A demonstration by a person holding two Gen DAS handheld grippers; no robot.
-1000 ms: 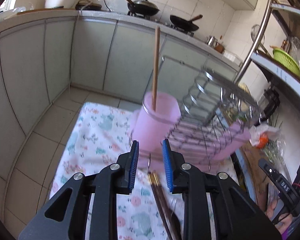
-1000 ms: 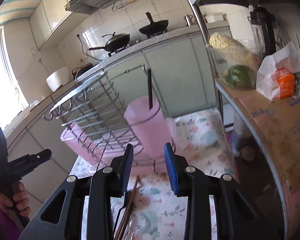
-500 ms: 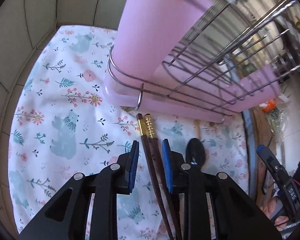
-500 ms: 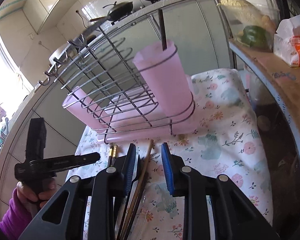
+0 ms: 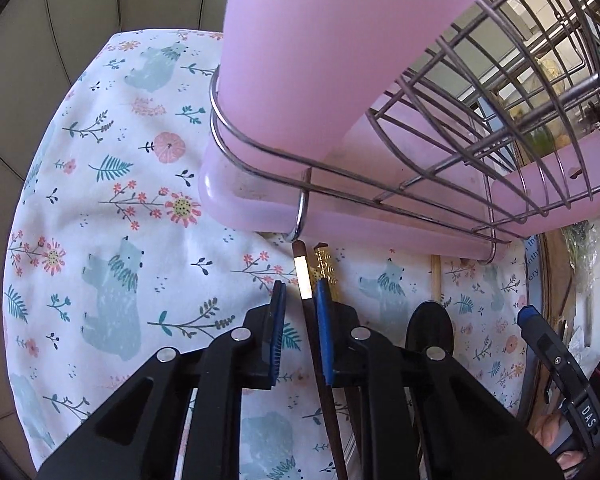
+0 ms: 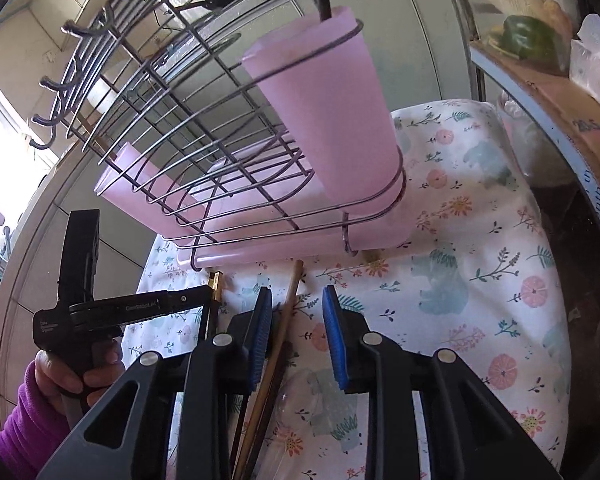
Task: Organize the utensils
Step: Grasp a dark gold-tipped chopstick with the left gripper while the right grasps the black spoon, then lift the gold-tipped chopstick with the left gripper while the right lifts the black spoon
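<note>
The left gripper [image 5: 300, 300] is closing around a dark chopstick [image 5: 302, 276] on the floral cloth [image 5: 112, 208], its tip right at the pink rack tray's edge [image 5: 236, 204]. The right gripper [image 6: 296, 312] is held spread over a wooden chopstick [image 6: 290, 300], open cloth to its right

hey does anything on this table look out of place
Yes. Loose chopsticks and a black spoon lie on the flowered cloth beside the rack, while its pink cup holds just one stick.
</note>
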